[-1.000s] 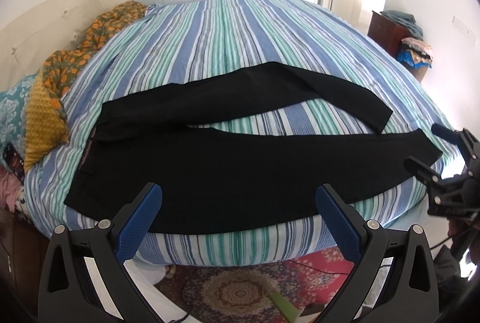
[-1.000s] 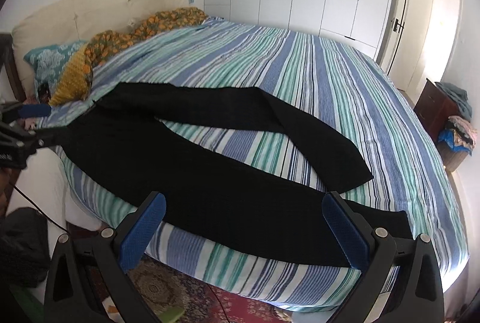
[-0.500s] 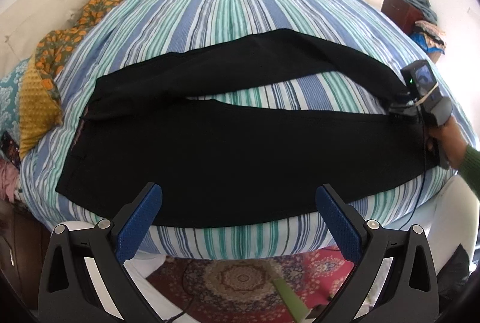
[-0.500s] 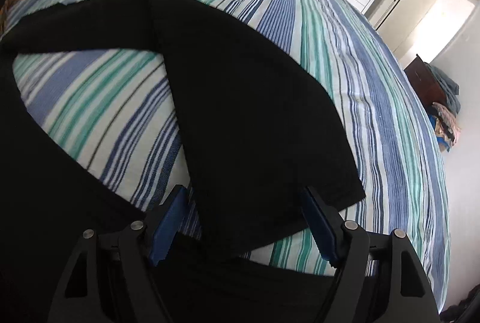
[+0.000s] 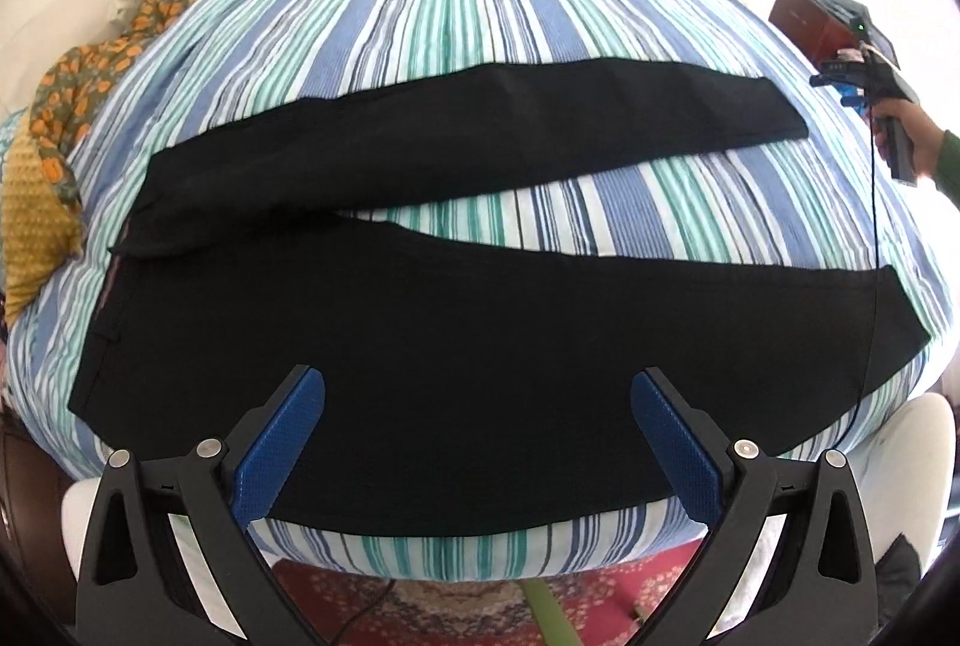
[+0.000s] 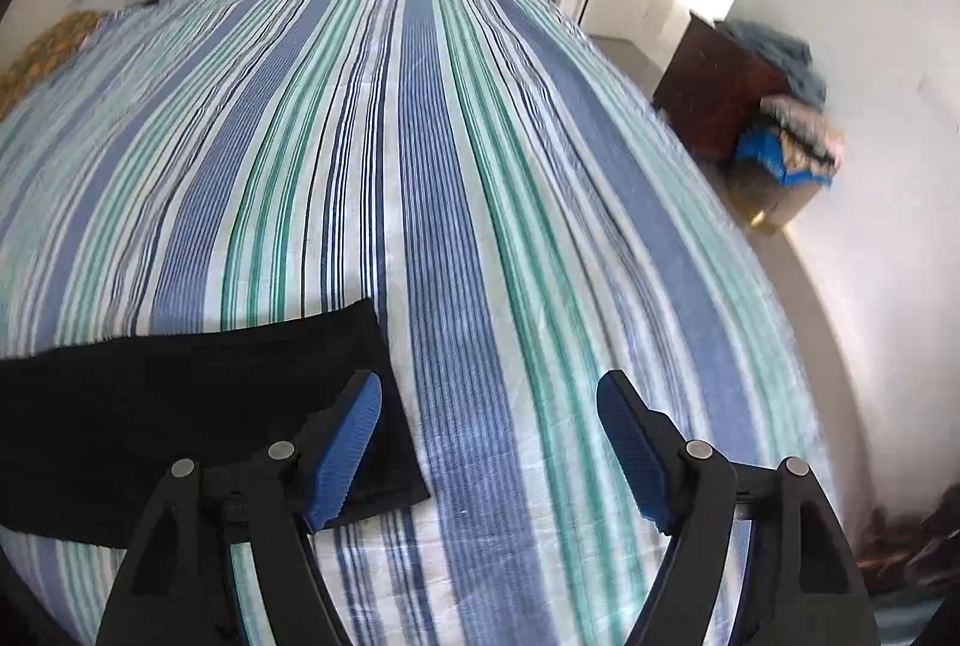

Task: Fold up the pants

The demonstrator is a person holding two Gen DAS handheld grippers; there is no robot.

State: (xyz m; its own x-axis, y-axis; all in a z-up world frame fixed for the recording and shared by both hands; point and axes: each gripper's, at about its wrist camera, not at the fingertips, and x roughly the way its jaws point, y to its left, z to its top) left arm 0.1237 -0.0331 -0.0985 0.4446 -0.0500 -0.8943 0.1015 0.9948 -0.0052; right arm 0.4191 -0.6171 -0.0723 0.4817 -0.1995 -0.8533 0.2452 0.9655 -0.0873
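Observation:
Black pants (image 5: 456,322) lie spread on the striped bed (image 5: 456,16), waist at the left, both legs running right in a V. My left gripper (image 5: 477,436) is open and empty, hovering over the near leg by the bed's front edge. My right gripper (image 6: 489,442) is open and empty just past the hem of the far leg (image 6: 198,394), its left finger over the hem corner. The right gripper also shows at the right edge of the left wrist view (image 5: 864,76), beyond the far leg's hem.
An orange floral cloth and yellow pillow (image 5: 54,154) lie at the bed's left end. A dark wooden cabinet with piled clothes (image 6: 756,106) stands by the right wall. A patterned red rug (image 5: 480,604) lies below the bed's front edge. White wardrobes line the far wall.
My right gripper swung from over the far leg to past its hem. The far leg now lies straighter and shifted toward the far side. My left gripper moved closer over the near leg.

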